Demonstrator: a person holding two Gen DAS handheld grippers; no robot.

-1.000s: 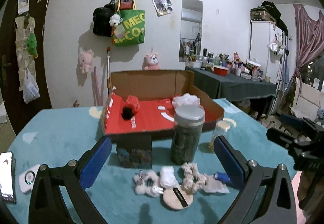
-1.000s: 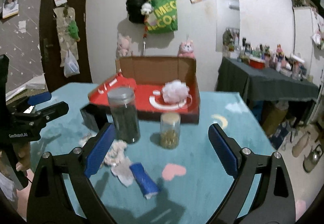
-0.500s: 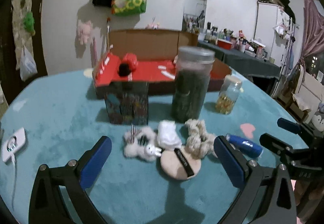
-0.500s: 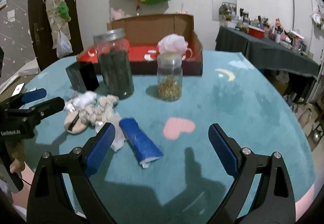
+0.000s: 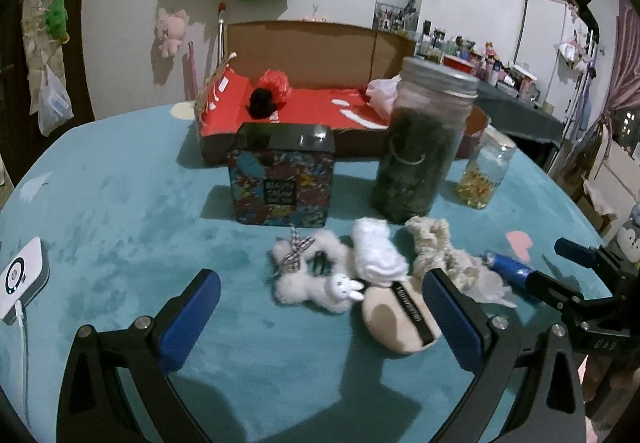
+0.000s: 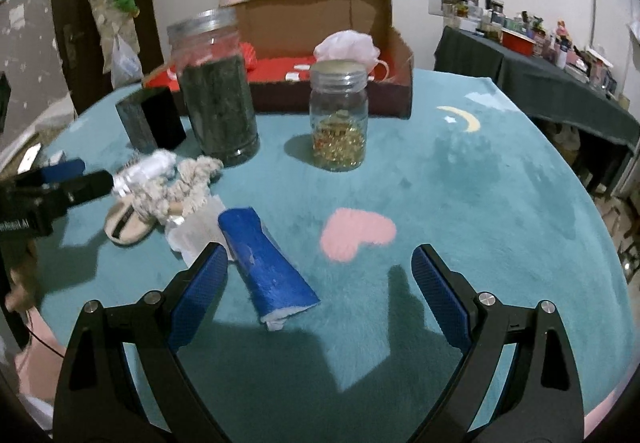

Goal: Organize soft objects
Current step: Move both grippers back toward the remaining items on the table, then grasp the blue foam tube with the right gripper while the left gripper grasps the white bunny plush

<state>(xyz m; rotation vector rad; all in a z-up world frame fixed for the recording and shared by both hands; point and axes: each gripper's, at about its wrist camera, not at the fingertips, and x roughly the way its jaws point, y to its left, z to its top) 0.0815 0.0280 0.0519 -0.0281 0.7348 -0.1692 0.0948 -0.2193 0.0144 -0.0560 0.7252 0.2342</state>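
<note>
Desk (image 5: pixel 120 203) scan, left to right: white device (image 5: pixel 20 279) with cable at the far left edge; patterned tin (image 5: pixel 282 179) centre-left; red-lined cardboard box (image 5: pixel 304 43) behind it, already holding a red-and-black soft item (image 5: pixel 270 91) and a pale pink puff (image 6: pixel 346 45). Right of the tin: tall dark jar (image 5: pixel 424 147), then small glass jar (image 6: pixel 339 115). Soft pile sits in front of the tin and the tall jar: fluffy bunny scrunchie (image 5: pixel 312 275), white fuzzy piece (image 5: pixel 378 251), beige powder puff (image 5: pixel 400 315), cream scrunchie (image 5: pixel 430 239), then blue roll (image 6: pixel 268 267) furthest right, with a white cloth scrap (image 6: pixel 196 231) touching it. Change over the last second: both grippers dropped and closed in on the pile, which now fills the lower frame in both views where it was small and low before. Left gripper (image 5: pixel 320 319) jaws are spread wide, empty, bracketing the bunny scrunchie and the powder puff. Right gripper (image 6: pixel 320 291) jaws are also spread, empty; its left pad is just beside the blue roll, so the roll is off-centre. Read: approach phase is done, nothing grasped yet. Likely next is the pinch, then transfer to the box. Right side probably needs a shift left to centre the roll first. Risk: the left pinch drags in the neighbouring white piece, since the items touch.
</note>
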